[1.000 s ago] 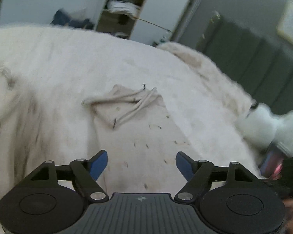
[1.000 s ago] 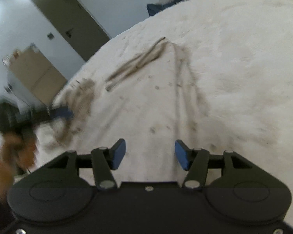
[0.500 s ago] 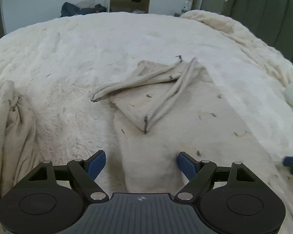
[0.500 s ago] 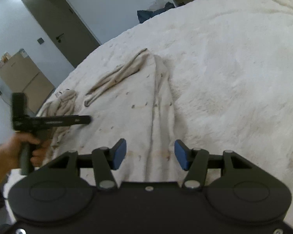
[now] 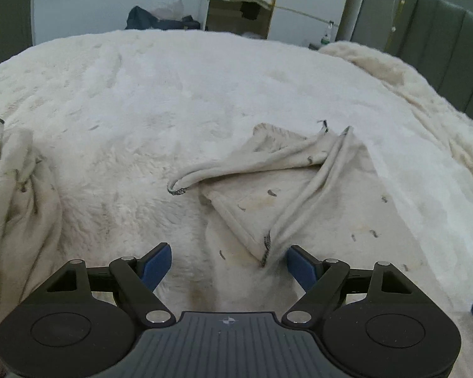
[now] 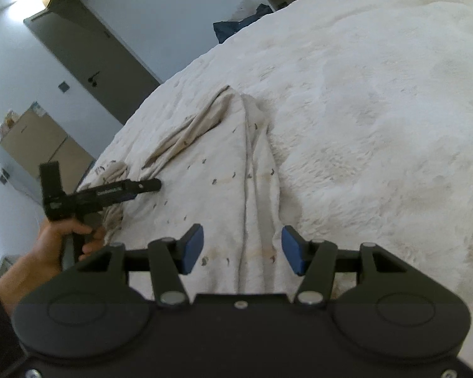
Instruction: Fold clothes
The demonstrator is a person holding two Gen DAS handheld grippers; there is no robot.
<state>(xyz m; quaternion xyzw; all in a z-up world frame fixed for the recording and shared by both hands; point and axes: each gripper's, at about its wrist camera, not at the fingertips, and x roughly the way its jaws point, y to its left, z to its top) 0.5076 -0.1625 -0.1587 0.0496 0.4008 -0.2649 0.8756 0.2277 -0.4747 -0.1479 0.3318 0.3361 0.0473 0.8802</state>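
Cream garment [image 5: 299,195] with small dark flecks and dark-trimmed edges, lying rumpled on the fluffy white blanket [image 5: 173,94]. Left gripper [image 5: 228,261] and right gripper [image 6: 241,249] hover over it, fingers spread, nothing pinched.

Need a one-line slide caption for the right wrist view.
Right gripper open above a cream garment on a fluffy white bedspread; left gripper reaches in alongside.

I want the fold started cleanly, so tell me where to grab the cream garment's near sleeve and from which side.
Grip the near sleeve at its dark-trimmed cuff, which lies just ahead of the open left gripper. Come from above and the near side: the sleeve lies folded flat across the garment on the fluffy blanket, and the cuff is its free end.
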